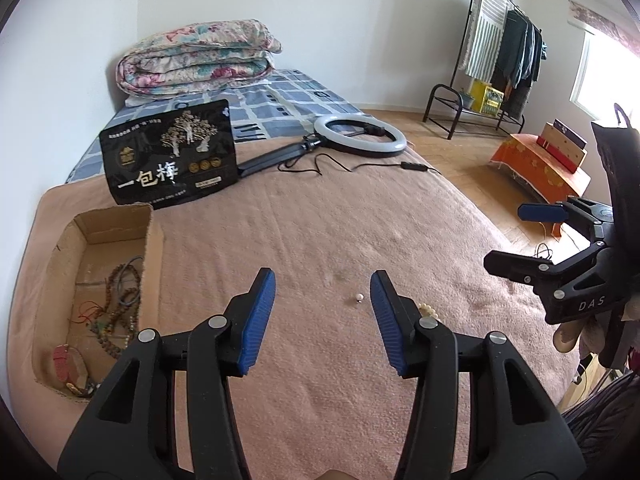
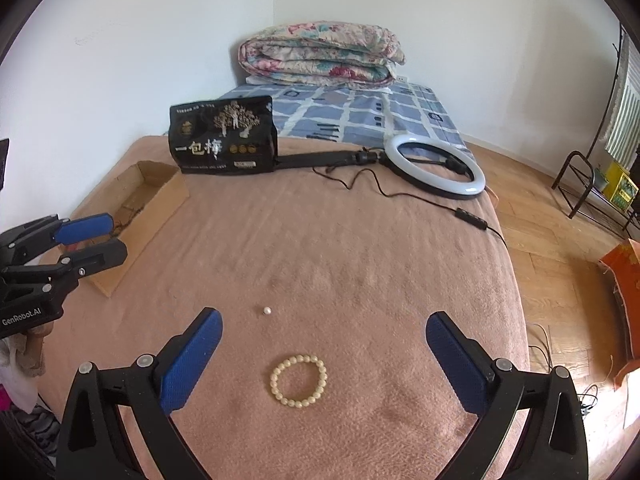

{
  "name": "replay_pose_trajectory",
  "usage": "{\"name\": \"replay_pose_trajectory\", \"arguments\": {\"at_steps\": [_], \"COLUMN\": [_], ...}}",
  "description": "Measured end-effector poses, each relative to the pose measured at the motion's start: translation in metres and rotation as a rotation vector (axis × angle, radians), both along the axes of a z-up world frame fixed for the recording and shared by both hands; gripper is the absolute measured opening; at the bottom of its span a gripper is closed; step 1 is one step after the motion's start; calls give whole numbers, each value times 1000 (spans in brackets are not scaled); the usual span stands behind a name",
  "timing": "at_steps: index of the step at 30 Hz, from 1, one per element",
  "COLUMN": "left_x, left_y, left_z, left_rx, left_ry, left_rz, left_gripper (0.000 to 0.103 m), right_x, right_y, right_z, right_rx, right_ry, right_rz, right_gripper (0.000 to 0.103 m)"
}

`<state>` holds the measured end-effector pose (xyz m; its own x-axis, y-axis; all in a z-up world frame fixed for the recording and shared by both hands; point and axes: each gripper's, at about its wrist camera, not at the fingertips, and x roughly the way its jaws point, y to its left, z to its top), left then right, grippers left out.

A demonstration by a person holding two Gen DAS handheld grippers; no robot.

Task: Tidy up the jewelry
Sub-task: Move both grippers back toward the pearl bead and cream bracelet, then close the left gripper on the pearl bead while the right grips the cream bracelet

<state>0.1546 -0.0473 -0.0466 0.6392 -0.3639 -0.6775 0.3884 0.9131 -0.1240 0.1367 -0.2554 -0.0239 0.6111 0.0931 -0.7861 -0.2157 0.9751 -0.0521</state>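
Observation:
A cream bead bracelet [image 2: 298, 380] lies flat on the pink blanket, between the wide-apart blue pads of my right gripper [image 2: 324, 316], which is open and touches nothing. A single loose pearl [image 2: 266, 311] rests a little beyond it. In the left wrist view the pearl [image 1: 359, 298] sits just inside the right finger of my left gripper [image 1: 323, 280], open and empty; the bracelet [image 1: 428, 310] peeks out behind that finger. A cardboard box [image 1: 156, 248] to the left holds bead strings [image 1: 120, 300] and a pink watch [image 1: 66, 360].
A black snack bag [image 2: 224, 140] stands at the back, with a ring light [image 2: 436, 164] and its cord [image 2: 472, 216] lying beside it. A folded quilt [image 2: 320, 56] sits on the checked sheet. The bed's edge drops to wooden floor [image 2: 560, 288] on the right.

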Motion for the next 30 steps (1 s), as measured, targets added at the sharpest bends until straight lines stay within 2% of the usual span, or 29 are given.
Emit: {"name": "replay_pose_trajectory", "arguments": {"at_steps": [12,19,22,25,26,28,30], "left_x": [13,25,30,33,35,38,41], "left_y": [-36,-55,-61,-67,-70,-73,-76], "left_z": [-37,-64,-75,-86,-90,-97,-102], "left_rx": [21,51,60,74,77,84,85], "left_ry": [57,95,111,124,129,142,151], "left_rz": [-60,-103,-119,-137,-143,-149,-152], "left_gripper": [51,51,50,50,49,40,40], "right_x": [-8,-7,-8,-6,-6,-5,-4], "right_y": [-15,-18,-15,-12,-11,-9,-7], "right_z": [-48,-72,-84,-97,-100,-105,-111], "right_rx": [-41,-14,-27,-24,-20,-19,-29], "right_ry": [70,125,151,185,193,207,217], "right_rz": [39,68,92,111,114,125,137], "right_gripper": [103,102,96,96,96,94,88]}}
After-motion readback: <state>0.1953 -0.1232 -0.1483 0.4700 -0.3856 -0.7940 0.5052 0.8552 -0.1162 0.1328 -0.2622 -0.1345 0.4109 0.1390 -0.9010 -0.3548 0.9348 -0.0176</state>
